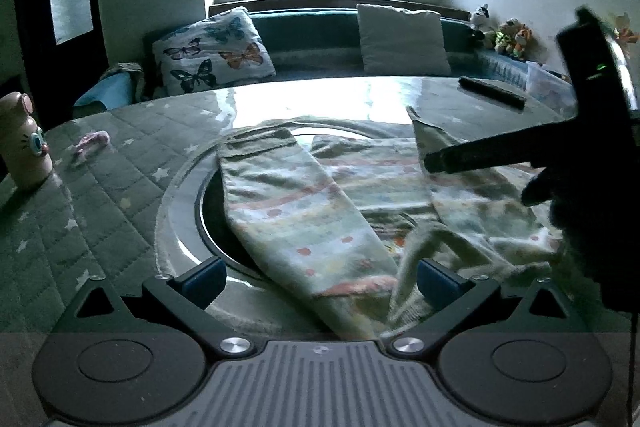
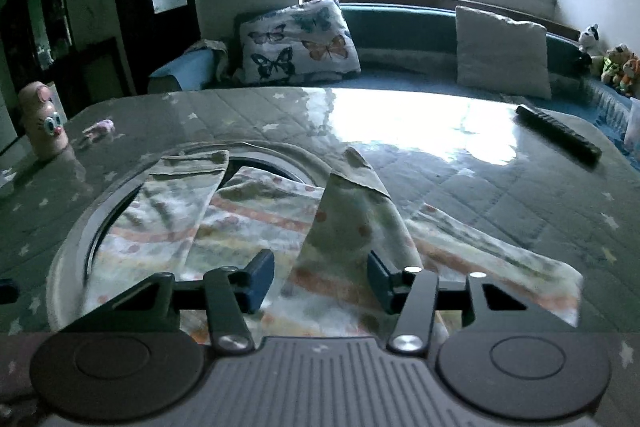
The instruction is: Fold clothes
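In the left wrist view, the left hand-held gripper (image 1: 318, 277) stands wide with nothing pinched, its pads apart over the near edge of the patterned garment (image 1: 304, 223), a striped and dotted piece spread on the counter (image 1: 120, 187). One sleeve lies folded over the body, its long axis running from the near centre away to the cuff at upper left, across a round inset ring (image 1: 182, 207) in the counter top. To the right, the other hand-held gripper shows as a dark silhouette, one finger (image 1: 476, 157) reaching level toward the second sleeve's raised cuff (image 1: 424, 131). In the right wrist view, the right hand-held gripper (image 2: 320, 277) is about half open, and the second sleeve (image 2: 352, 223) rises between its pads, long axis pointing straight ahead and up to a peaked cuff; I cannot tell whether the pads already press the cloth, though a gap shows on the left side. The rest of the garment fans out to the right beneath it. My judgement is that the right hand is the nearer one to this sleeve and that the coming move turns on closing on it and laying it across the body, parallel to the first. No containers are in use on the counter; a remote control (image 2: 560, 135) and a small cat-faced bottle (image 2: 42, 121) lie well apart from the garment.
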### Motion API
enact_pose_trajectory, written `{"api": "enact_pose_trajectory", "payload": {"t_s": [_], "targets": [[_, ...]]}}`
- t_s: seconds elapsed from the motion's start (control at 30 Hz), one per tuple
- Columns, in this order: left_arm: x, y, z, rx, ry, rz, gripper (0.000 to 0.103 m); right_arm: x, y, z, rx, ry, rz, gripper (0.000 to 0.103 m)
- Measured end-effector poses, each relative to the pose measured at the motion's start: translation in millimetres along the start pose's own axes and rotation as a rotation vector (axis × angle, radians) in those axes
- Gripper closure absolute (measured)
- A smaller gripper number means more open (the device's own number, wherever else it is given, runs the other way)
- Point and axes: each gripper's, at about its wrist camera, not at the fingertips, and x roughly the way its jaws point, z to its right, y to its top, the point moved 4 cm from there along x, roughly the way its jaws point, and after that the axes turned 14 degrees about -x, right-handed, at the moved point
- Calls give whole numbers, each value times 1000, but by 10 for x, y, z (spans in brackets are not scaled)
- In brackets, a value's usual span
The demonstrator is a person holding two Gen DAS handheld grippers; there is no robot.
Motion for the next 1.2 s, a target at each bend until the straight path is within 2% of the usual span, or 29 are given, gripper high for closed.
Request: {"api": "enact_pose_trajectory", "payload": {"t_s": [0.07,0.2,0.3,0.37,0.5,0.6,0.7,0.73,0.8,0.83,0.87,0.9,0.97,1.03,1.1,1.17,1.2], "targets": [[20,56,-25,-7,6,5,1,136,26,-4,-12,-12,-15,53],[137,228,-41,-10,22,20,1,301,17,-20,-43,-29,-43,65],[286,351,-33,-12,34,19,1,355,-9,-7,-59,-54,-57,80],[401,423,-25,-17,37,9,4,356,-26,17,-60,-70,-60,96],[676,508,22,-19,46,-30,14,271,-59,126,-31,-79,-47,101],[856,527,42,-34,39,-63,15,193,-87,189,-9,-77,-32,101],[985,536,94,-25,28,-76,16,137,-63,221,13,-53,-11,98],[1021,533,118,-16,29,-80,16,141,-44,217,13,-50,-4,93],[1101,525,149,-3,39,-95,17,149,-7,210,14,-44,9,75],[1134,521,149,-3,42,-103,20,168,16,205,17,-40,16,56],[1167,516,148,-4,45,-110,24,197,39,197,16,-38,21,52],[1197,511,142,-6,49,-118,26,226,59,188,11,-39,26,52],[1258,484,116,-5,57,-138,38,296,102,173,-4,-45,27,48],[1290,477,85,-9,55,-140,42,379,137,163,-19,-55,16,47],[1284,484,67,-6,51,-137,51,445,150,158,-32,-63,4,47],[1270,495,51,-4,47,-134,70,507,151,152,-49,-74,-10,50],[1255,497,39,-6,44,-134,73,524,143,149,-58,-81,-17,51]]}}
